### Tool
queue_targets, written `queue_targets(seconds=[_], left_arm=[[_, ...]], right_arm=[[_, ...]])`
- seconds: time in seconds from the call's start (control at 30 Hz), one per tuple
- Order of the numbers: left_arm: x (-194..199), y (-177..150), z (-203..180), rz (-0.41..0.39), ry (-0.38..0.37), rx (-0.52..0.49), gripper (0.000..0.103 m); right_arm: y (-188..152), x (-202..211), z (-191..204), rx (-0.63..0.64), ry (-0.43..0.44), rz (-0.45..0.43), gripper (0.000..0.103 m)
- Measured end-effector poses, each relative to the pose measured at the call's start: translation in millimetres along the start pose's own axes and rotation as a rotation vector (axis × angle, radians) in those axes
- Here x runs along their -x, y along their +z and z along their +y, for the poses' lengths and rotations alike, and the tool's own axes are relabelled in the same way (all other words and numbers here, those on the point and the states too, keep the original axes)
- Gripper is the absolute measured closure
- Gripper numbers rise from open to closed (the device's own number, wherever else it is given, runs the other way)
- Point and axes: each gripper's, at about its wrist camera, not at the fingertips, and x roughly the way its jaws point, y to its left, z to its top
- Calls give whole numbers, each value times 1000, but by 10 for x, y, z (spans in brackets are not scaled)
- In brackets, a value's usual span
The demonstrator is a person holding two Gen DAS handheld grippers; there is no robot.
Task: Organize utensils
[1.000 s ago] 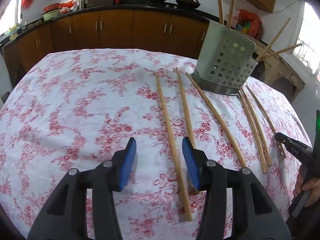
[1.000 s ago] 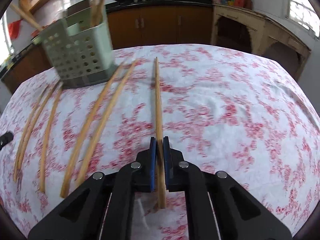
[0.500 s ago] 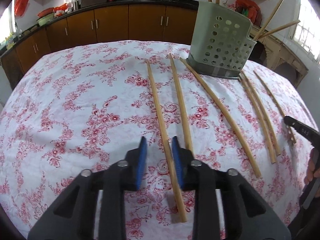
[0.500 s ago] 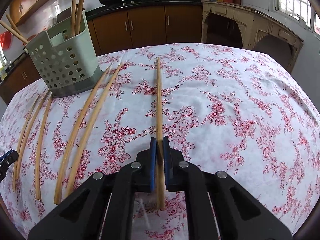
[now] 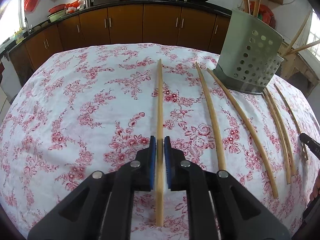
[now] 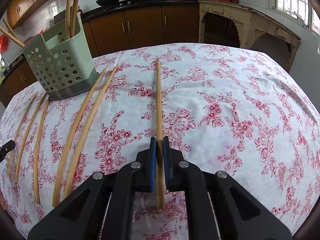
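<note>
My left gripper [image 5: 160, 141] is shut on a long wooden chopstick [image 5: 159, 104] that points away over the floral tablecloth [image 5: 80, 108]. My right gripper [image 6: 159, 141] is shut on another wooden chopstick [image 6: 158, 100]. A pale green perforated utensil holder [image 5: 251, 60] stands at the far right of the left view and at the far left of the right wrist view [image 6: 58, 64], with chopsticks standing in it. Several loose chopsticks [image 5: 212, 112] lie on the cloth beside it, and they show in the right wrist view too [image 6: 80, 124].
Brown kitchen cabinets [image 5: 124, 26] with a dark counter run behind the table. A cream wooden side table [image 6: 248, 26] stands at the back right. The right gripper's tip [image 5: 310, 145] shows at the left view's right edge.
My left gripper has closed from wide open onto the chopstick and lined up with it. My right gripper has kept its hold on its chopstick, and the view shifted slightly.
</note>
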Motion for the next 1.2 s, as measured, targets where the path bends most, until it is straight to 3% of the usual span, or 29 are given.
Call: queue_targets(seconds=[0.2, 0.7, 0.87, 1.2], left_arm=[[2, 3, -21, 0, -27, -8, 83], [74, -81, -41, 2, -9, -31, 82], [84, -90, -30, 3, 12, -18, 95], [251, -133, -30, 33, -11, -55, 96]], right_arm=[[-1, -1, 7, 2, -1, 0, 95], [0, 9, 9, 3, 0, 2, 95], [-11, 33, -6, -2, 12, 3, 95], [-15, 276, -92, -11, 37, -50, 96]])
